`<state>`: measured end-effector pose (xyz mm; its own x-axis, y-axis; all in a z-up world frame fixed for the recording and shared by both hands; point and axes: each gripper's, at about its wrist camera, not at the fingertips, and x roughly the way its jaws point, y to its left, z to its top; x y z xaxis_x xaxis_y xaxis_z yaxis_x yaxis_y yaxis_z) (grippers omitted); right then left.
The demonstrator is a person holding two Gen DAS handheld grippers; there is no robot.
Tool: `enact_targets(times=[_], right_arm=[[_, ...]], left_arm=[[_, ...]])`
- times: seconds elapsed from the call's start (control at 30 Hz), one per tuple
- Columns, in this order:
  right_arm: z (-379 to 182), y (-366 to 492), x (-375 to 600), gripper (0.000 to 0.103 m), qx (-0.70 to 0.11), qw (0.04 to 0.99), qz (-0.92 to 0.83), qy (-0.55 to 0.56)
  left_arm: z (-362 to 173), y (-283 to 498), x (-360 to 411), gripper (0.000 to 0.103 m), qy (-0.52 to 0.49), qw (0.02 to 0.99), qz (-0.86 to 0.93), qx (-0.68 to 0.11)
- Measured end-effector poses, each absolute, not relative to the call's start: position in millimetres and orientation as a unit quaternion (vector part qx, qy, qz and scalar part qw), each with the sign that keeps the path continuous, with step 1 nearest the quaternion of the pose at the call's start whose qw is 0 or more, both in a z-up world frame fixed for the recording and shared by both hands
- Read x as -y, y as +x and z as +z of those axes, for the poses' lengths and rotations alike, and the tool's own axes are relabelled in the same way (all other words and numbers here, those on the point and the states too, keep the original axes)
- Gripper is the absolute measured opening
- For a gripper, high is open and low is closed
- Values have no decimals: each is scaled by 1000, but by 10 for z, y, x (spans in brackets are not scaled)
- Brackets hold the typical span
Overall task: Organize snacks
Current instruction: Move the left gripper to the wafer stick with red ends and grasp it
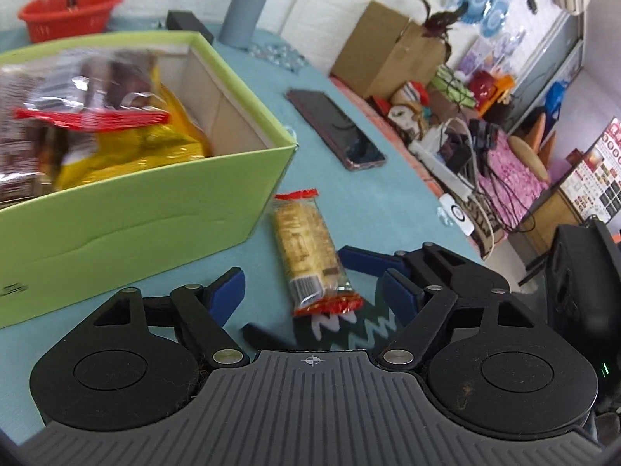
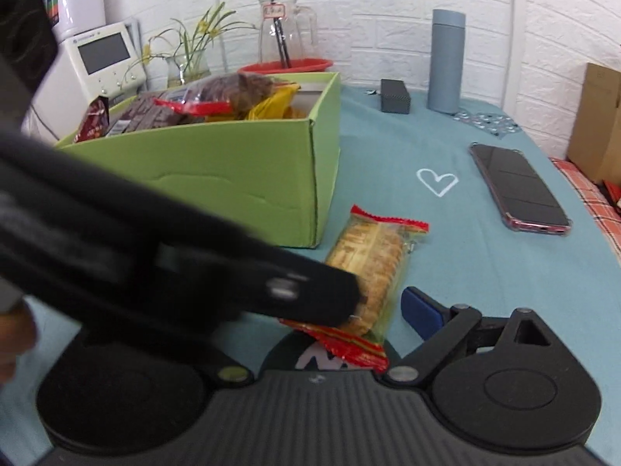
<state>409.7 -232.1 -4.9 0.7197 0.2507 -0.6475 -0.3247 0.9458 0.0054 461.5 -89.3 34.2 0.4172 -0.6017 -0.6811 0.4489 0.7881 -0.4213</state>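
A clear cracker pack with red crimped ends [image 1: 306, 250] [image 2: 370, 268] lies on the teal tablecloth just right of the green snack box [image 1: 128, 217] [image 2: 240, 167]. The box holds several bags, among them a yellow one [image 1: 155, 147] and a brown one with a red seal [image 1: 77, 93]. My left gripper [image 1: 314, 285] is open, its blue pads on either side of the pack's near end. My right gripper [image 2: 337, 310] is open too; the left gripper's black body crosses the right wrist view and hides the right gripper's left finger. Its right pad [image 2: 421, 310] sits beside the pack.
A phone [image 1: 335, 130] [image 2: 520, 190] lies on the cloth to the right. A grey bottle [image 2: 446, 60], a black case [image 2: 395, 95], a red basin [image 1: 70, 13] and a glass jug [image 2: 285, 33] stand at the back. Cardboard boxes [image 1: 388, 50] and clutter lie past the table's right edge.
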Motion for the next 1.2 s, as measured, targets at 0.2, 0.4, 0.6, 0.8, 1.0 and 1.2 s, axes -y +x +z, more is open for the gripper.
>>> enact_targets(times=[0.2,0.4,0.6,0.8,1.0,1.2], right_arm=[[-85,4084,2317,98,-332,928,157,-59],[-88,4041,2326,98,-331,929,154,-57],[-92,4019,2298,98,-332,928,155,-66],[-99,4012,2285,99,-332,928,158,-64],[-69,3970,2273,99,-335,922,182,-59],[-56,3617,2020,99,-342,912,218,-54]], left_arm=[[194,4739,1113,55,-88,828,-316,-455],[211,4693,1200,43,-51,838,-306,-449],[193,4645,1193,41,-50,843,-301,-444],[197,4649,1207,41,-48,844,-299,-444],[204,4549,1154,27,-60,838,-295,-456],[230,4182,848,24,-74,832,-278,-474]])
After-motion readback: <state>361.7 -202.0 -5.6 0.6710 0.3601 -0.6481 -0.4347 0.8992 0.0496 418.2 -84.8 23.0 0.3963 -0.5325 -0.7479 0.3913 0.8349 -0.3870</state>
